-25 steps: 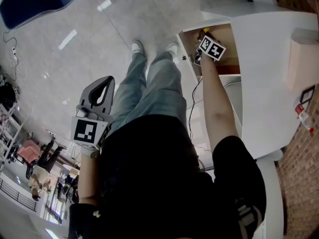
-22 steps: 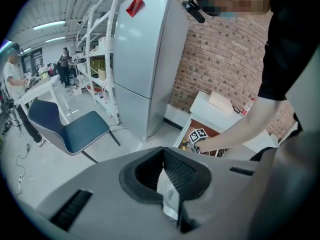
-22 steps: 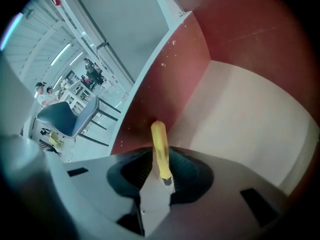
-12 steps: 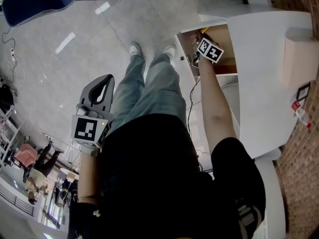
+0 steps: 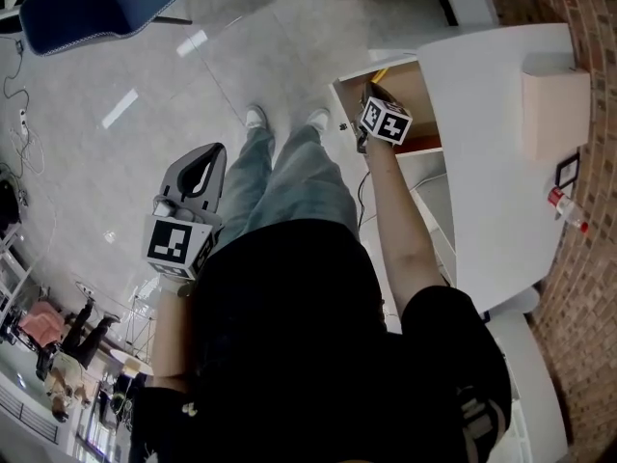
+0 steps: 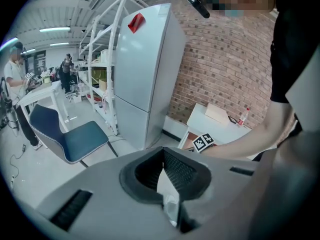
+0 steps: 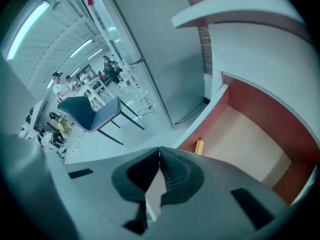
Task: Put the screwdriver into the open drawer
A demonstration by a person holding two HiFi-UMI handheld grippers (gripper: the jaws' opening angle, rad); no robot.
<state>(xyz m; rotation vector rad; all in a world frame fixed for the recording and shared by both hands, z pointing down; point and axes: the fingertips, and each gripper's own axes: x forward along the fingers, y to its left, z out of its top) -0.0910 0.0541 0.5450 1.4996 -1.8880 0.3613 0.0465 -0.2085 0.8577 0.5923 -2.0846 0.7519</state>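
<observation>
The yellow-handled screwdriver (image 7: 199,146) is seen lying in a corner of the open wooden drawer (image 7: 250,134) of a white table (image 5: 501,162). The grey right gripper (image 7: 159,150) is held just over the drawer, pressed together and empty. The grey left gripper (image 6: 162,150), also pressed together, is held by the person's side.

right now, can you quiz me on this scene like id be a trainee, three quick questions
1. True or false: the right gripper has its jaws spread wide apart.
2. Where does the yellow object lie? A: on the floor. B: inside the open drawer, near a corner. C: on the chair seat.
3. Fill in: the left gripper, hanging at the person's side, has its jaws ___ with nothing between them.

Key: 1 false, the jaws are together and empty. 2 B. 3 together.
</observation>
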